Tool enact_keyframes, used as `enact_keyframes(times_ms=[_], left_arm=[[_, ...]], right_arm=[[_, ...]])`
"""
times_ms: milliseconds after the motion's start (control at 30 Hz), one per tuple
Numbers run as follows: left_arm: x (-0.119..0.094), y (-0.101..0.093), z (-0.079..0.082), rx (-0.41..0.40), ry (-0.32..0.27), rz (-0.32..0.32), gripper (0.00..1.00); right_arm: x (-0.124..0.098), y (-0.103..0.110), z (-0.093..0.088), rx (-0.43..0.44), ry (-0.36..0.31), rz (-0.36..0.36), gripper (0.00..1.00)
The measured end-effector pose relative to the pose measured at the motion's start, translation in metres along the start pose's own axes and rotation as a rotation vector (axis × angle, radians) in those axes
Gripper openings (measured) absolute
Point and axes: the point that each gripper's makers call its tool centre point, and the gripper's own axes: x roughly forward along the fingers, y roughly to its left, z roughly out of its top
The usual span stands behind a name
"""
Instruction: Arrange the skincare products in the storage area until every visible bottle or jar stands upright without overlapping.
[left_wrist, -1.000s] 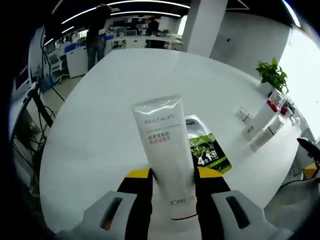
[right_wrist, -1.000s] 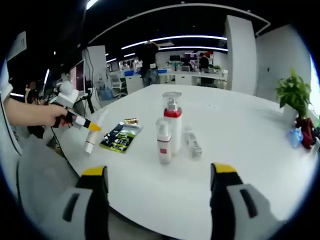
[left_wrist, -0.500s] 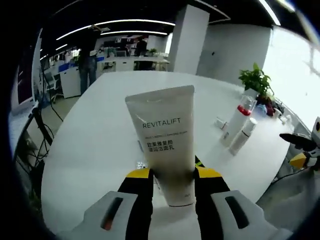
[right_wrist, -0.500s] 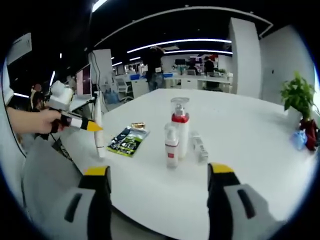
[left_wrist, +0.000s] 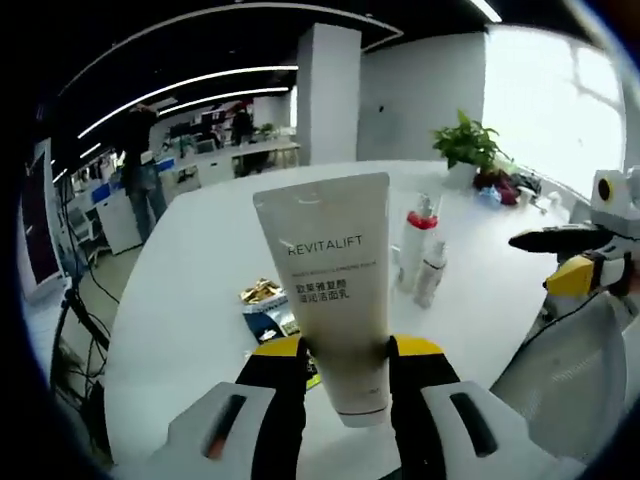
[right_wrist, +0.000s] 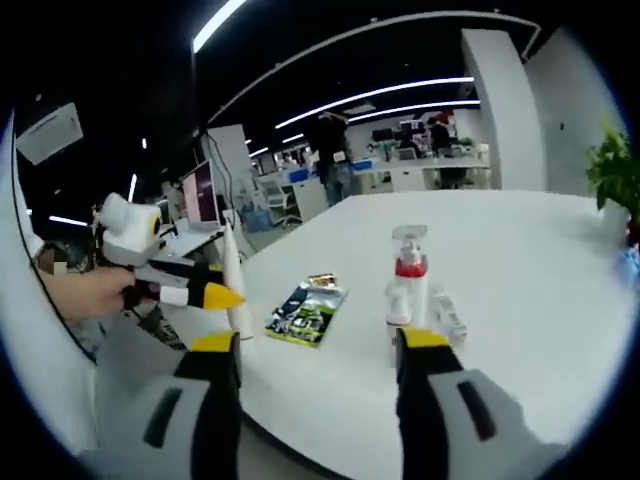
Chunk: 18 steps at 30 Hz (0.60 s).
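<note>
Revitalift tube (left_wrist: 335, 300) held upright, clamped between the left gripper (left_wrist: 343, 358) jaws.
Beyond it two pump bottles (left_wrist: 420, 250) stood on the white table (left_wrist: 200, 270), sachets (left_wrist: 262, 300) nearer; right gripper (right_wrist: 318, 345) hung wide, holding nothing.

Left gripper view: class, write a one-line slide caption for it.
Left gripper holds a white tube upright over a white table, near two pump bottles and a sachet.

Tube (left_wrist: 328, 290): upright between the left hand-held gripper's (left_wrist: 342, 352) jaws, above the bench (left_wrist: 190, 300) edge.
Sachet (right_wrist: 307, 313): flat on the bench, between tube and bottles.
Pump bottle (right_wrist: 410, 283): standing mid-bench.
Small bottle (right_wrist: 397, 314): just before it.
Potted plant (left_wrist: 466, 146): bench's far edge.
</note>
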Motion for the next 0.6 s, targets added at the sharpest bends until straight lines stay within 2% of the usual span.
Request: enact_keyframes(times_ms=[133, 267, 400, 600], left_arm=[[-0.001, -0.023, 0.007, 0.055, -0.008, -0.042, 0.29], [0.000, -0.041, 0.011, 0.094, -0.010, -0.076, 0.29], [-0.002, -0.058, 0.011, 0.123, -0.005, -0.107, 0.29], [-0.005, -0.076, 0.012, 0.121, -0.011, -0.143, 0.29]], right_arm=[[0.013, 0.027, 0.010, 0.022, -0.017, 0.091, 0.51], [0.025, 0.044, 0.013, 0.016, -0.013, 0.128, 0.46], [0.033, 0.054, 0.016, 0.025, -0.014, 0.155, 0.45], [0.038, 0.057, 0.017, 0.035, -0.009, 0.150, 0.41]])
